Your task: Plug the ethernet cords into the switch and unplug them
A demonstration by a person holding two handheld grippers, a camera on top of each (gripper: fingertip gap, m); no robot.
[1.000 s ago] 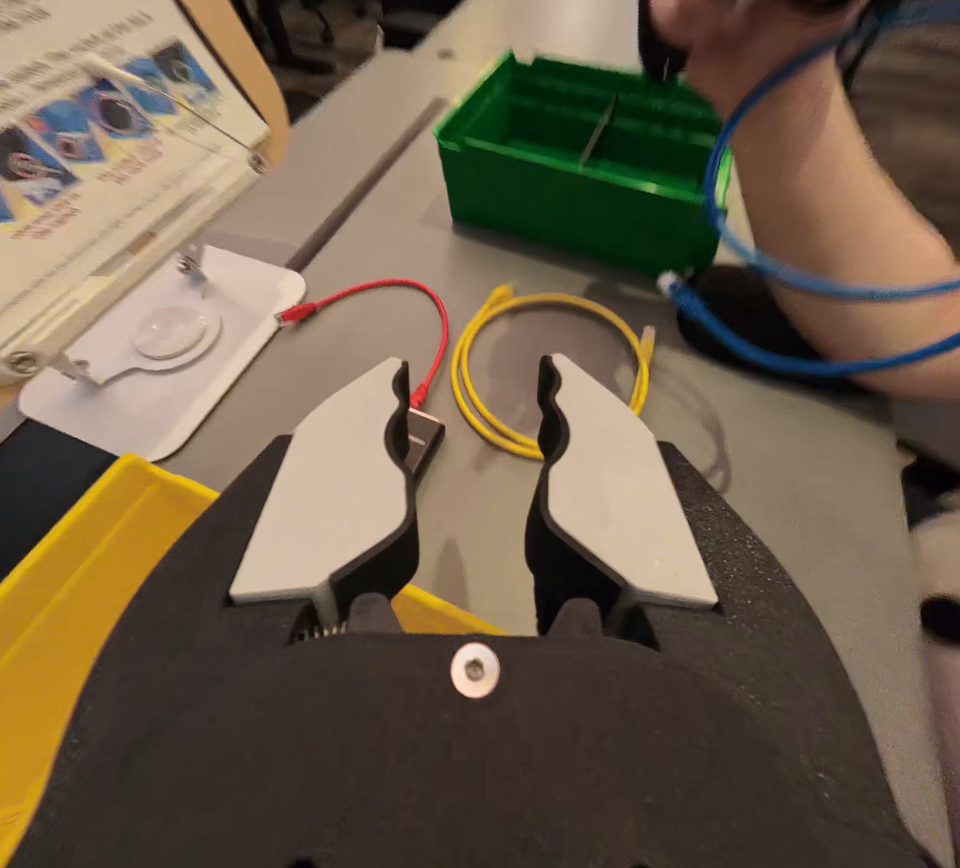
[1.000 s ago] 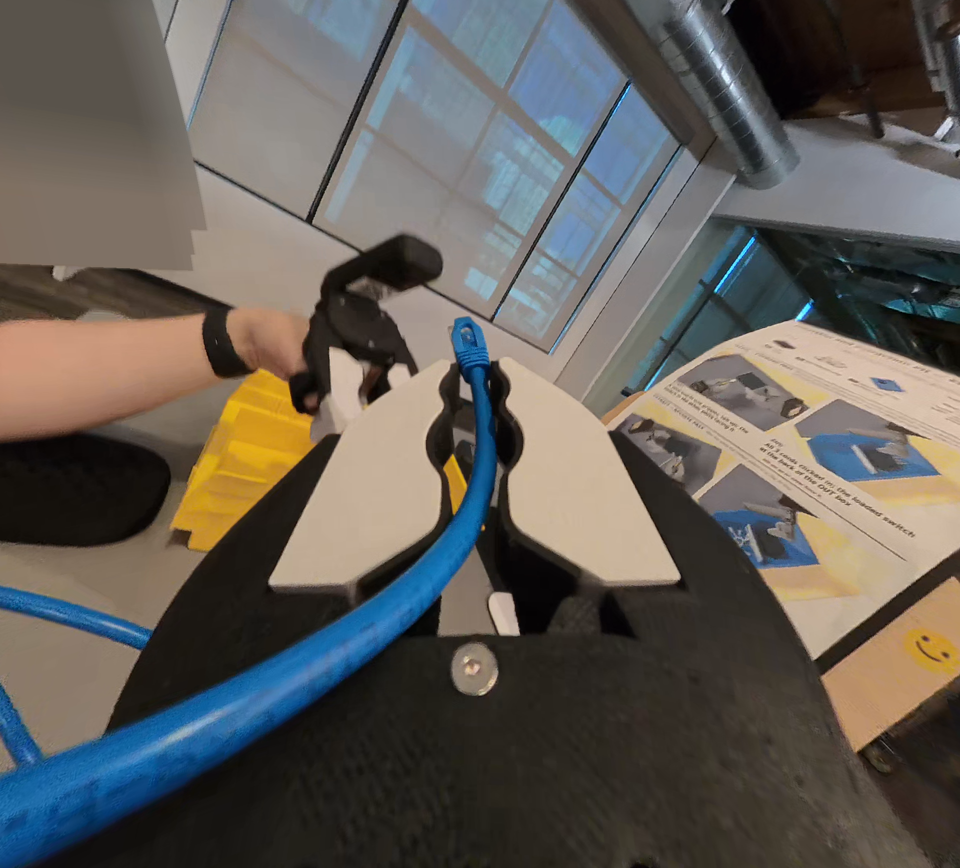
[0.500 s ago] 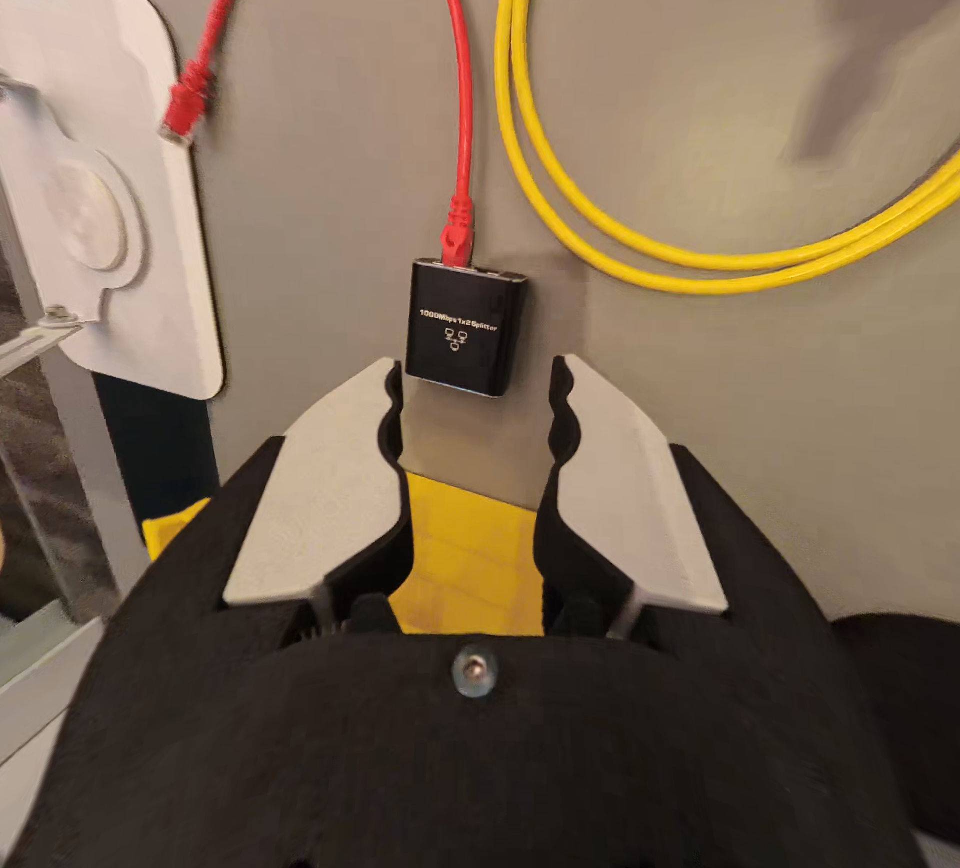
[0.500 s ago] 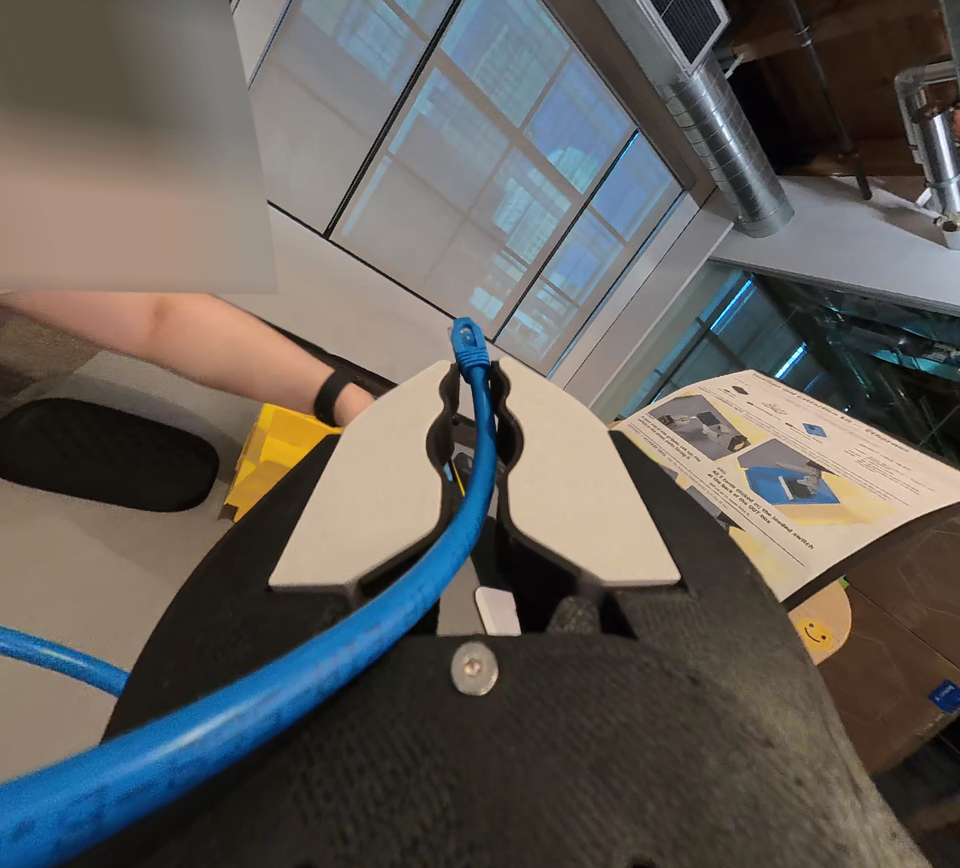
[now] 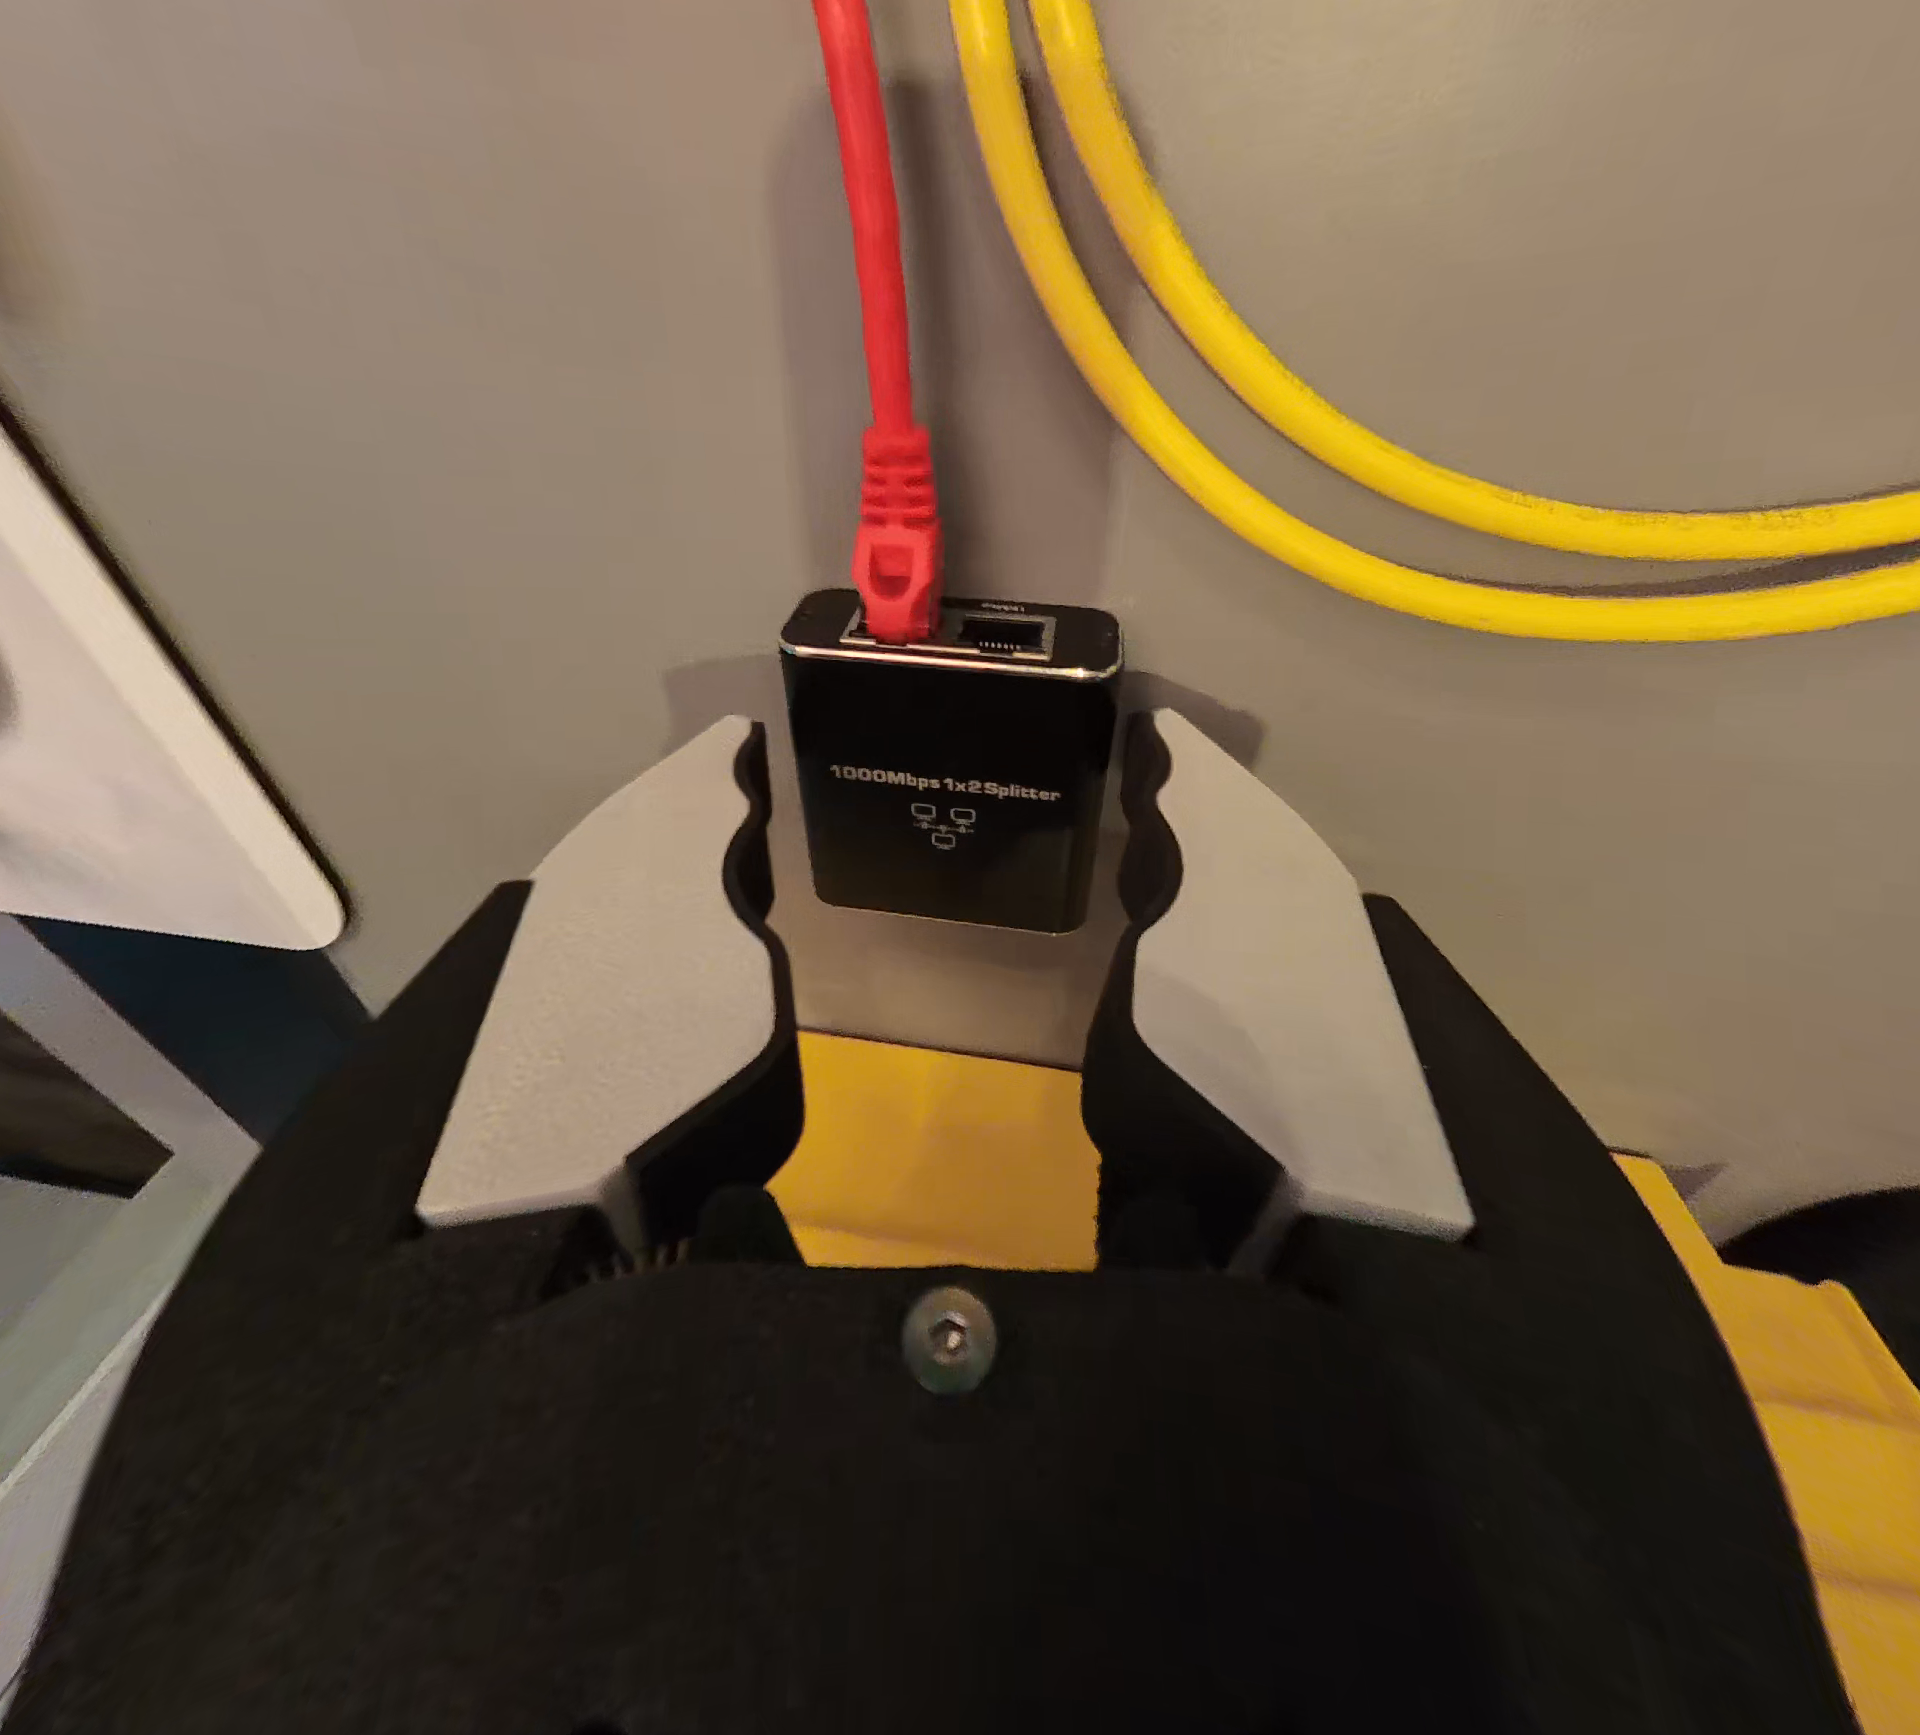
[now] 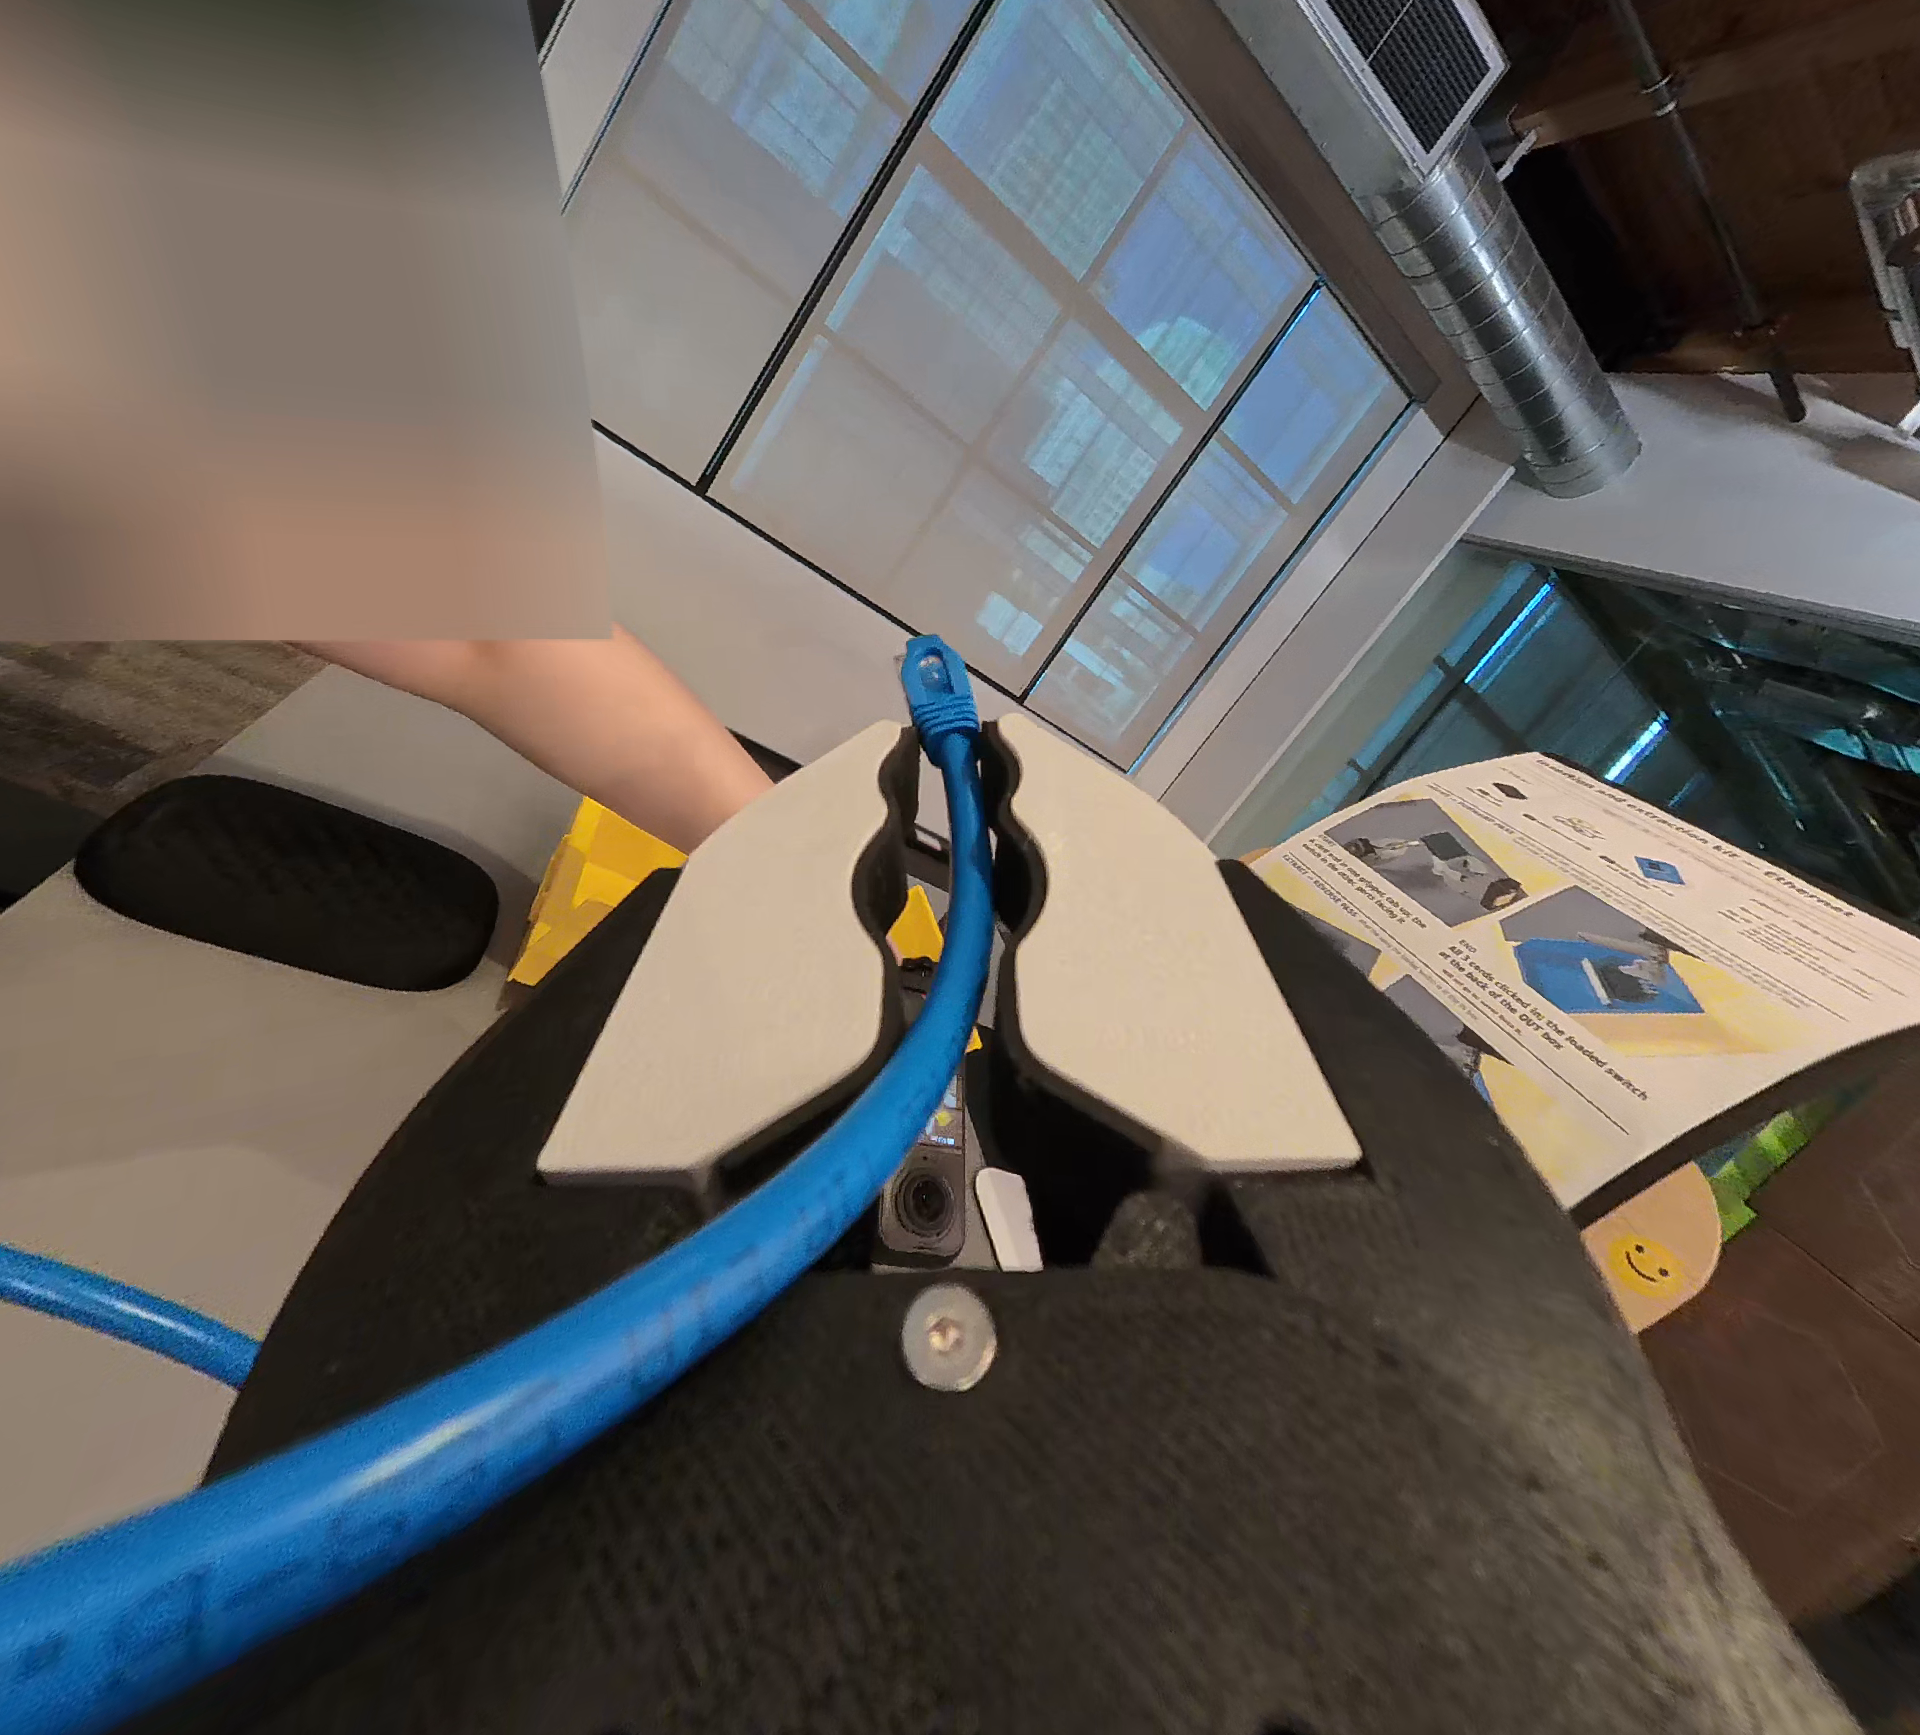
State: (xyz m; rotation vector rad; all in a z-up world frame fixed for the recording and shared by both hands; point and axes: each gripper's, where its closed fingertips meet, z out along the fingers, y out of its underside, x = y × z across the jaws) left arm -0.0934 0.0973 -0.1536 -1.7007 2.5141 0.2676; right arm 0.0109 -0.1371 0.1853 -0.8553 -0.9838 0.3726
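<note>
Thin red ethernet cord [image 5: 852, 158]: runs off top edge. Looped yellow ethernet cord [image 5: 1195, 355]: cut at top and right edges. White flat plate [image 5: 125, 750]: blurred, cropped at left edge. Thick blue ethernet cord [image 6: 727, 1270]: leaves bottom-left corner.

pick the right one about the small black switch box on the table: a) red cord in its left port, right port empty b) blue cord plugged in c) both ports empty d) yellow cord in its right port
a: the red cord sits in the left port of the black switch box, and the port beside it is empty; the yellow cord lies loose on the table.
</note>
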